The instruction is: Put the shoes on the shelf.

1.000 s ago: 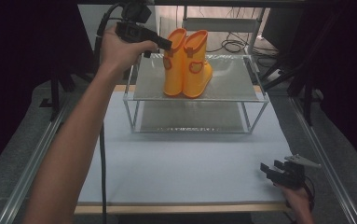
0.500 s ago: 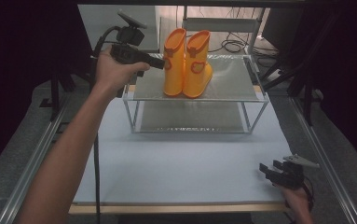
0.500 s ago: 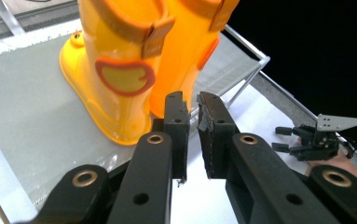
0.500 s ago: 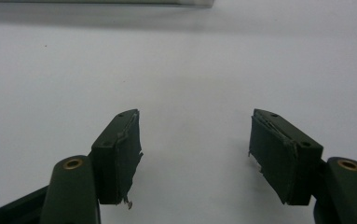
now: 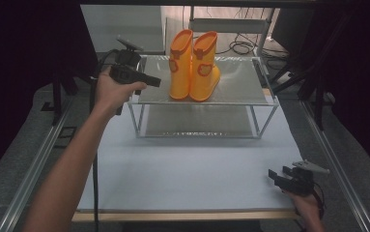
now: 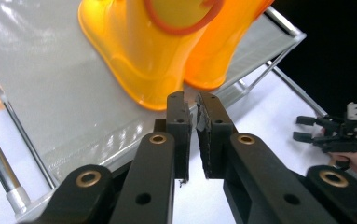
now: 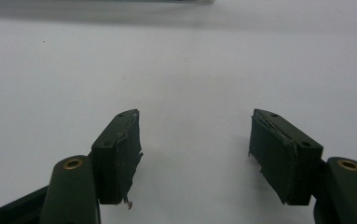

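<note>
A pair of orange rubber boots (image 5: 193,65) stands upright on the top shelf of a metal rack (image 5: 240,94); the left gripper view has the boots (image 6: 167,51) close ahead. My left gripper (image 5: 157,82) hovers at the rack's left front corner, left of the boots and apart from them, its jaws nearly together with nothing between them (image 6: 191,105). My right gripper (image 5: 275,176) rests low near the table's front right corner, open and empty over the white table top (image 7: 195,135).
The rack has a lower shelf (image 5: 197,121) under the top one. The white table top (image 5: 182,169) stretches in front of it. Metal rails (image 5: 33,169) run along both sides. Cables (image 5: 243,47) lie behind the rack.
My left gripper has drawn back leftward and down from the boots to the rack's left front corner. The right gripper has stayed put.
</note>
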Demonstrator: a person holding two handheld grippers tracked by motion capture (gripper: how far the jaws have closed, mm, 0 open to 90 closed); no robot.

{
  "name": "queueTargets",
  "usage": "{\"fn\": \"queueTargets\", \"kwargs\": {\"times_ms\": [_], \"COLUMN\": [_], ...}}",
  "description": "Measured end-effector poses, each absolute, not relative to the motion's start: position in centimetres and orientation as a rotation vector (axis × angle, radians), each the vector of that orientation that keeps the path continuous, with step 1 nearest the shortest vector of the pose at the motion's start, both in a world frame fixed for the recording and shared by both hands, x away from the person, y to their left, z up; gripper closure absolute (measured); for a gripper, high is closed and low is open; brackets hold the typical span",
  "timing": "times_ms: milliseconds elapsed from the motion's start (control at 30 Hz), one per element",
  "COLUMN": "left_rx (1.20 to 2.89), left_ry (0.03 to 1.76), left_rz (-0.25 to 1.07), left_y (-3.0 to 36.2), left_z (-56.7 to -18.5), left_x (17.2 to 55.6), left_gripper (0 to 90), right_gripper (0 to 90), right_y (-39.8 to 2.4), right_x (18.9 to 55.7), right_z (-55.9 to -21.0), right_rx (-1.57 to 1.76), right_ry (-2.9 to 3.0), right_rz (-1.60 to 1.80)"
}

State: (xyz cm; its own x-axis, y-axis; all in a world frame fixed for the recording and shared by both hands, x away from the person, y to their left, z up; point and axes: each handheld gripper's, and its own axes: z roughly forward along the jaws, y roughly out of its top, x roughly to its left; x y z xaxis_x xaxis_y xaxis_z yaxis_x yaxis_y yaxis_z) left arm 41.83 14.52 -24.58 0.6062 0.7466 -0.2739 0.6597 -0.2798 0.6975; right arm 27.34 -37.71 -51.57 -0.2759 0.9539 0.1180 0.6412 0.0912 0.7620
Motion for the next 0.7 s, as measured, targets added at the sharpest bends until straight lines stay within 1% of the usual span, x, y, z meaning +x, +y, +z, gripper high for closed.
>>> {"fn": "queueTargets", "kwargs": {"times_ms": [333, 700], "left_rx": [2.039, 2.027], "left_ry": [1.174, 1.243], "left_rz": [0.116, 0.138], "left_y": [13.9, 13.0], "left_z": [-28.6, -31.1], "left_x": [43.5, 46.0], "left_gripper": [83.7, 83.7], "right_gripper": [33.6, 33.7], "right_y": [-37.8, -38.0], "right_x": [27.4, 27.4], "right_z": [-51.7, -51.8], "right_rx": [1.573, 1.576], "right_ry": [1.96, 1.956], "right_rz": [1.03, 1.027]}}
